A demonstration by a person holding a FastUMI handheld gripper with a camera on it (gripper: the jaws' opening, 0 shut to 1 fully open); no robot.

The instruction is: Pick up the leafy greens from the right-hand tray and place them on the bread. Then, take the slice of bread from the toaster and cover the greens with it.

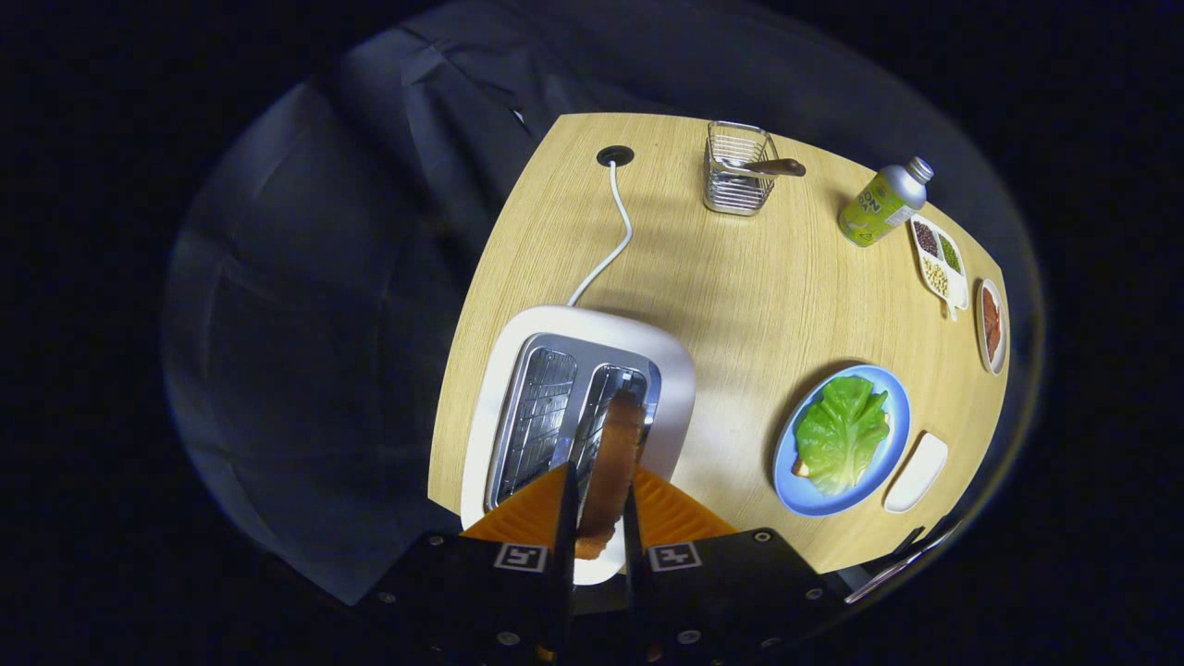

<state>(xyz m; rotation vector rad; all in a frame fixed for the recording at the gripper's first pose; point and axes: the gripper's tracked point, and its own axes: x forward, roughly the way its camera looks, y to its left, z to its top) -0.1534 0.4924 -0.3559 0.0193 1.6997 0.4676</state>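
A brown slice of bread stands edge-on between my two fingers, with my gripper shut on it. The slice hangs just above the right slot of the white toaster, whose left slot shows bare wire racks. To the right, a blue plate holds a leaf of green lettuce lying over a bread slice whose corner peeks out at the leaf's near edge.
A white cord runs from the toaster to a hole in the wooden table. Beyond stand a wire basket with a brown-handled utensil, a green bottle, a divided dish of beans, an oval dish and an empty white tray.
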